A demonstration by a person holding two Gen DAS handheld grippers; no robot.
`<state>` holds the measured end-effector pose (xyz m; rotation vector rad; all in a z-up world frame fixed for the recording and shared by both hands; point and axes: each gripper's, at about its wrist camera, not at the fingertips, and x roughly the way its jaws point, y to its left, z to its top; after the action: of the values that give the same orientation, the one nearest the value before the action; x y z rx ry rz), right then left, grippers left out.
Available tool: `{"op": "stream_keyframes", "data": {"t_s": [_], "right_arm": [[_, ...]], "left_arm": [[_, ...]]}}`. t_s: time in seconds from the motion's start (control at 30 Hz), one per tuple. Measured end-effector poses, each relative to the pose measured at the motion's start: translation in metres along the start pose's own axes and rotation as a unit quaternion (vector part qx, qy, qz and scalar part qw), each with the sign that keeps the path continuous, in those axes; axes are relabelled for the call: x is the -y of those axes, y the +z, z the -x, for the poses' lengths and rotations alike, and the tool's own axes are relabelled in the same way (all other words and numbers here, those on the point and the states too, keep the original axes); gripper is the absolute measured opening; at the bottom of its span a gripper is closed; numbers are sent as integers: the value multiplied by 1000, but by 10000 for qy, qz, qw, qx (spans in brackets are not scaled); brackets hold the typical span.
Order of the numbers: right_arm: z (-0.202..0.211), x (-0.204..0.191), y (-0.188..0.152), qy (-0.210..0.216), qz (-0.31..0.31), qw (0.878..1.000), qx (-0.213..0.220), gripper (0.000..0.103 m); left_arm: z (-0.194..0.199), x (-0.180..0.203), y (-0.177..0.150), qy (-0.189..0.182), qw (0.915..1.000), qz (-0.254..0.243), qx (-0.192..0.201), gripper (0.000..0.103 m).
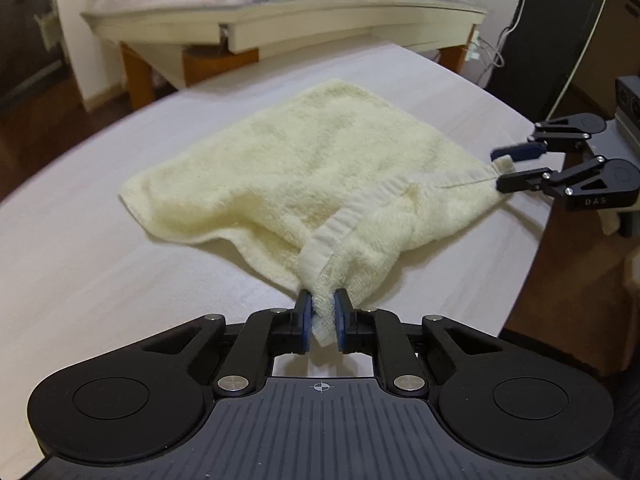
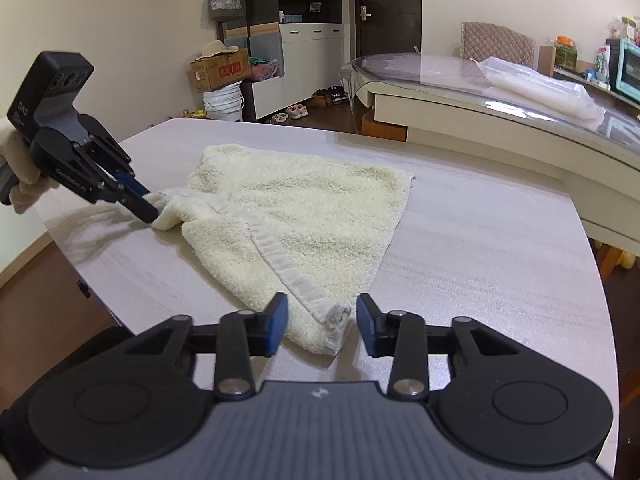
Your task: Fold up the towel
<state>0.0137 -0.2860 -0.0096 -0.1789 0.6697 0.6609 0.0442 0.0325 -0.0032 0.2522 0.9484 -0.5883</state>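
From the left wrist view, a cream terry towel (image 1: 320,152) lay rumpled on the pale wood-grain table (image 1: 100,240), its far part flat and its near edge drawn up off the surface. The left gripper (image 1: 322,308) had its blue pads pressed onto the nearest corner, with a bunch of cloth and ribbed hem pinched between them. At the right edge of the table, the right gripper (image 1: 497,169) reached in with its fingers apart, the other near corner of the towel lying in the gap. A glass-topped table (image 1: 280,20) stood behind.

From the right wrist view, the right claw's two fingers were spread wide. The rolled towel corner sat between them on the table, touched by neither pad. The hem band ran from that corner up to the left claw, which was clamped on the opposite corner and held it slightly raised. A hand in a pale glove (image 2: 22,184) gripped that tool's handle.
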Motion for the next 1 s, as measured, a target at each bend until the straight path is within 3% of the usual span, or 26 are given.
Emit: {"op": "stream_keyframes", "data": {"t_s": [0.2,0.5,0.57,0.67,0.77,1.0], "right_arm": [[13,-15,3,-4,395,9992,99,6],[23,-34,-9,246,859,9959,-148,7],[25,-37,-11,250,942,9951,-182,9],[31,-40,-14,154,1072,9941,-89,23],[34,-42,-16,126,1167,9931,-63,33],[38,-52,-27,-176,1758,9843,-30,32]], "left_arm": [[30,11,-12,283,9989,-373,52,12],[33,22,-46,380,9962,-687,-383,17],[34,23,-48,405,9957,-731,-398,22],[34,26,-49,437,9951,-782,-412,43],[40,26,-51,387,9950,-841,-368,46],[60,14,-46,384,9979,-511,-34,51]]}}
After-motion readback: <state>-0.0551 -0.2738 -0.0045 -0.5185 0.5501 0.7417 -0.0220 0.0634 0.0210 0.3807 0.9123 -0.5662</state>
